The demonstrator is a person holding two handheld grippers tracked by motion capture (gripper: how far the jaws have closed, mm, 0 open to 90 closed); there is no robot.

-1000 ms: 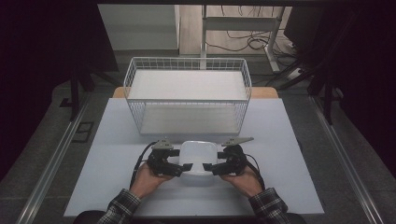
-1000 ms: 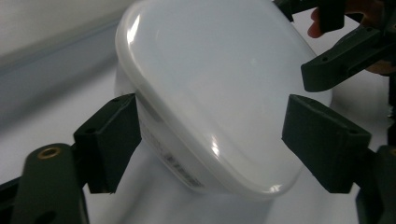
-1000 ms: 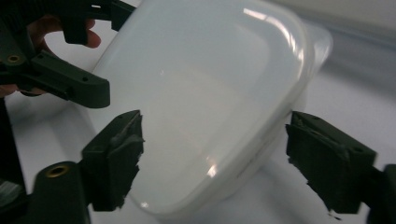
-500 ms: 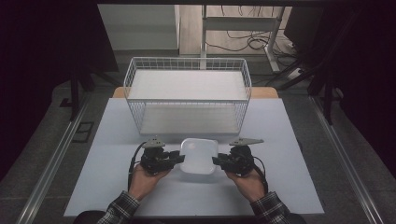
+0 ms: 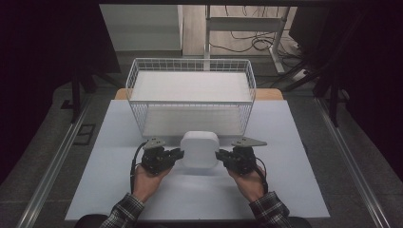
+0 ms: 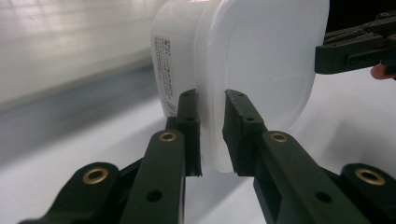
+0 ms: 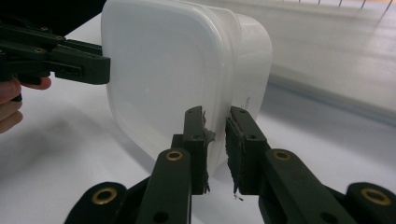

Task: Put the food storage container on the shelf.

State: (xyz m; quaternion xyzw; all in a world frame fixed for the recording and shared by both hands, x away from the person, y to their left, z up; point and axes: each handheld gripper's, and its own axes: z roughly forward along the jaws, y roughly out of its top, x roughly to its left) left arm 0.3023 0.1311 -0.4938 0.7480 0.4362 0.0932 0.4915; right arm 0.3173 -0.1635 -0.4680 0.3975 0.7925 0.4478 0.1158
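- The white plastic container [image 5: 200,149] sits on the pale surface [image 5: 294,190], just in front of the wire basket [image 5: 191,97] and between the two hands.
- The left claw [image 5: 177,154] has just been closing; in the left gripper view its jaws pinch the container's [image 6: 243,60] lid rim (a thin lip, pads on either side).
- The right claw [image 5: 219,156] has likewise just been closing, clamped on the opposite rim of the container [image 7: 168,79] in the right gripper view.
- The container stands tilted, its lid facing the person, with a printed label on the side wall.
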